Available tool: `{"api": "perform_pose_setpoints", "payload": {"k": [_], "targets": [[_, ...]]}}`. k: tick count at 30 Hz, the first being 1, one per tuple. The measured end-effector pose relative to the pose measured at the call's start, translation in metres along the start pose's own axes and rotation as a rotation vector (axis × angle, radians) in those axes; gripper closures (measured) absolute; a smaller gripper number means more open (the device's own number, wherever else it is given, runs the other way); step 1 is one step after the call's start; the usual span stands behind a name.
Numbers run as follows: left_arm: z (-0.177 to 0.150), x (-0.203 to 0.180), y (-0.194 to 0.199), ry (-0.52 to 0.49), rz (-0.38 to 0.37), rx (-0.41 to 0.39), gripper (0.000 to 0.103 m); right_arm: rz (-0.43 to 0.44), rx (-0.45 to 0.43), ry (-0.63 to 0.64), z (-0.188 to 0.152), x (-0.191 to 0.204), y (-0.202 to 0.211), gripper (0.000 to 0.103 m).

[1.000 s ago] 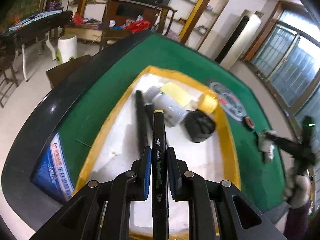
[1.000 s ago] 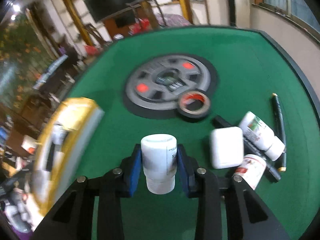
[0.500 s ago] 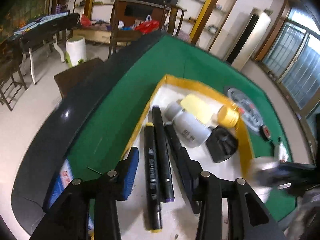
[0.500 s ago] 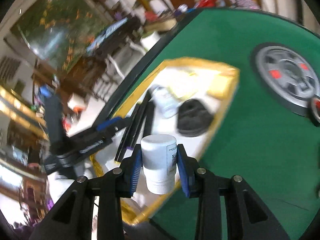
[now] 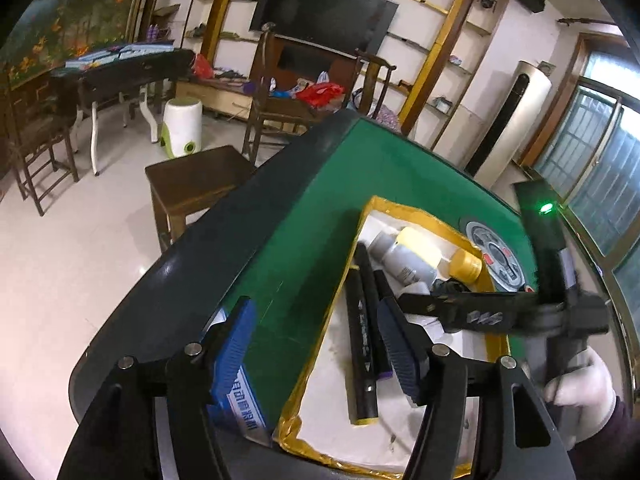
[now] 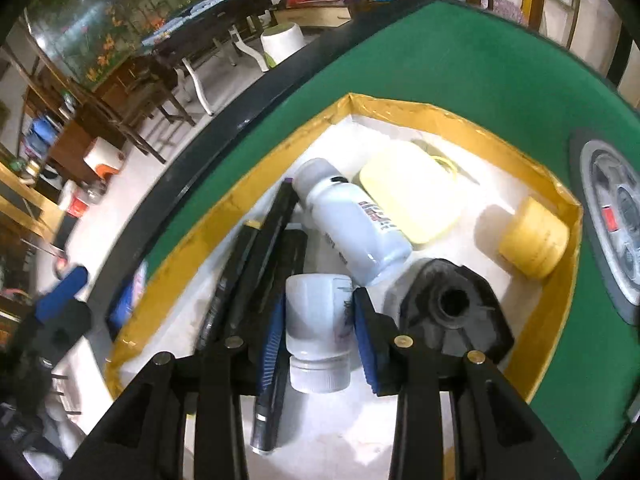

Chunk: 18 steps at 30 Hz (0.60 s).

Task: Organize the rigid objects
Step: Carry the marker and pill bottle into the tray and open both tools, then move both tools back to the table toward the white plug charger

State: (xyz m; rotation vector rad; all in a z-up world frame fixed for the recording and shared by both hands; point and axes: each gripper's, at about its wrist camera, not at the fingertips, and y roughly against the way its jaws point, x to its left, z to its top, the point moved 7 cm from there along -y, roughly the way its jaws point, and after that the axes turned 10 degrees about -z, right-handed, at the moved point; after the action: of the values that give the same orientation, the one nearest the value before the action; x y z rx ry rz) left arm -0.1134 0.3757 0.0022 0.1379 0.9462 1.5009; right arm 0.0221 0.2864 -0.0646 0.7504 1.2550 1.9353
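Now the room fills the upper half of the left wrist view: a dark television on a wall of gold-trimmed shelves, a tall white air conditioner at upper right, wooden chairs and a pale tiled floor at left. Below it the green table with its black rim runs down the frame's middle, where a second ago it filled most of the picture. On it sits the yellow-edged tray, white inside.

A second ago the right gripper was out over open felt; it now hangs over the tray, and the small white bottle stands between its blue pads as the jaws begin to ease apart, the pads at its sides. Beside it lie a larger white bottle, a black fitting, a pale yellow case and a yellow cap.

The left gripper, clamped on a black marker before, is opening with nothing between its pads; that marker lies in the tray at lower centre, beside two more.
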Motion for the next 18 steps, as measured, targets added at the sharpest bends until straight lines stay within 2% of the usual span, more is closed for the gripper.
{"api": "perform_pose_setpoints", "payload": {"k": [1, 3, 4, 6, 8, 12, 16, 18], "targets": [[-0.001, 0.000, -0.001, 0.001, 0.002, 0.004, 0.036, 0.029, 0.003, -0.019, -0.001, 0.001, 0.002, 0.067], [-0.002, -0.005, -0.001, -0.013, 0.009, 0.009, 0.036, 0.070, -0.031, -0.048, -0.003, -0.007, 0.018, 0.058], [-0.002, -0.009, -0.001, -0.026, 0.013, 0.010, 0.035, 0.061, -0.060, -0.053, -0.005, -0.011, 0.028, 0.054], [-0.005, -0.017, -0.001, -0.047, 0.026, 0.016, 0.029, 0.013, -0.135, -0.070, -0.012, -0.027, 0.054, 0.037], [-0.009, -0.030, -0.004, -0.076, 0.032, 0.025, 0.028, -0.015, -0.195, -0.101, -0.022, -0.043, 0.076, 0.029], [-0.017, -0.063, -0.006, -0.159, 0.048, 0.035, 0.028, -0.030, -0.235, -0.164, -0.050, -0.078, 0.101, 0.028], [-0.026, -0.104, -0.005, -0.258, 0.090, 0.014, 0.024, -0.094, -0.298, -0.236, -0.079, -0.112, 0.113, 0.027], [-0.030, -0.125, -0.004, -0.300, 0.094, 0.006, 0.022, -0.116, -0.354, -0.294, -0.095, -0.128, 0.119, 0.021]]}}
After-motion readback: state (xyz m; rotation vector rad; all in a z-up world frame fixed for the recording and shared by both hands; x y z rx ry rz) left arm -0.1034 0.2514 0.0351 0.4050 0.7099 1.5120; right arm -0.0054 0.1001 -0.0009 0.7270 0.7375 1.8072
